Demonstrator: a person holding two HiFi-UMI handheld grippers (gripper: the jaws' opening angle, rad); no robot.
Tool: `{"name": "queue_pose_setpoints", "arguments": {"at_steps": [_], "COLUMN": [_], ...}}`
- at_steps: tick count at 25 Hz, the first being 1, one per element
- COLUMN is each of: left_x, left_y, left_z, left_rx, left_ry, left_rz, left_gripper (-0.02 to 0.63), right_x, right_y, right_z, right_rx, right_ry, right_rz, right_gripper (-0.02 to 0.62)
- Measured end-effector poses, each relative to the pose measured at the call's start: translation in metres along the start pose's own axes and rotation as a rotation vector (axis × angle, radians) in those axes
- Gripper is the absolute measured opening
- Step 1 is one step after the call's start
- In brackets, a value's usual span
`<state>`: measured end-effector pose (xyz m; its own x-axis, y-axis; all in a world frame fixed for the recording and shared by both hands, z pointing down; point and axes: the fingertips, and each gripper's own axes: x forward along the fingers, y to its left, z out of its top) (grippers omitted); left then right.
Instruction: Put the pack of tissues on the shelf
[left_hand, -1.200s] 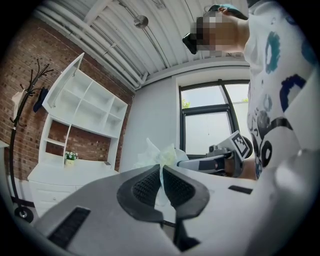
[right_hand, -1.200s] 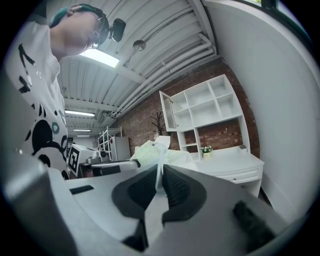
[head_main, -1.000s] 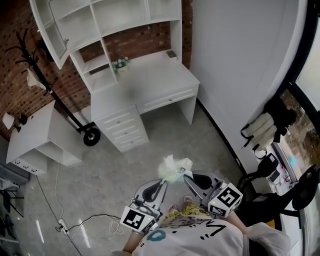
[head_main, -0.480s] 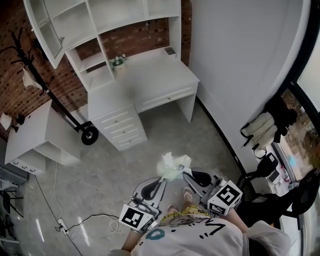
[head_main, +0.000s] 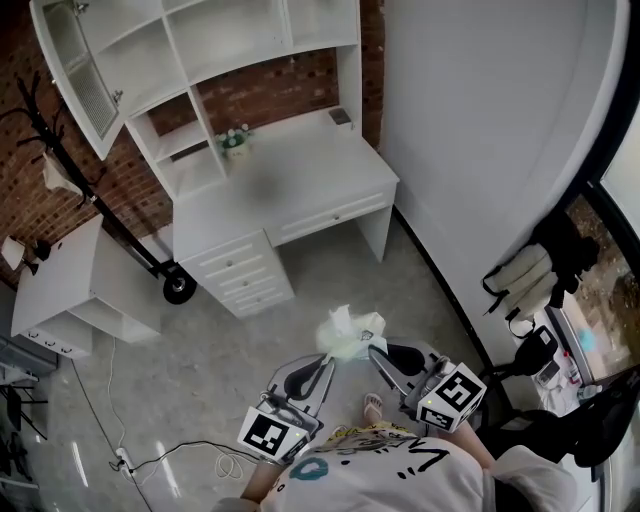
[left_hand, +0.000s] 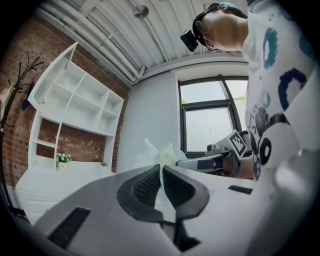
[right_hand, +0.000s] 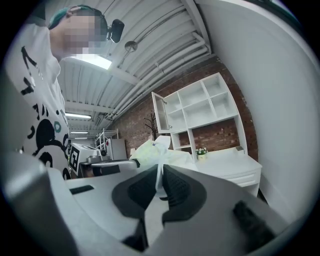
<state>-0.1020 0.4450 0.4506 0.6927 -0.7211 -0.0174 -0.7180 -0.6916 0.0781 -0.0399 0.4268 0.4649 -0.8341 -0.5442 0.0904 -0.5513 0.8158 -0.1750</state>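
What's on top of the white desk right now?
A small flower pot and a small dark item, both at the back; the low shelf covers what's beneath it.

Upper centre: white desk with drawer stack and small potted flowers. Left: black coat stand against brick wall; low white cabinet. Lower left: cable on grey floor. Right edge: pale bag.
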Motion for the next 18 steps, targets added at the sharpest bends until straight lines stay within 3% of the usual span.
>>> {"name": "queue_pose_setpoints", "arguments": {"at_steps": [18], "left_x": [0.105], "left_y": [0.015], "left_z": [0.002], "left_rx": [0.022], "left_ry": [-0.007], "left_rz": [-0.010], "left_gripper": [0.017], "right_x": [-0.003], "right_y": [-0.106], "right_z": [0.020], "right_rx": [0.014], "right_ry": [0.000], "right_rz": [-0.010], "right_gripper": [0.037]}}
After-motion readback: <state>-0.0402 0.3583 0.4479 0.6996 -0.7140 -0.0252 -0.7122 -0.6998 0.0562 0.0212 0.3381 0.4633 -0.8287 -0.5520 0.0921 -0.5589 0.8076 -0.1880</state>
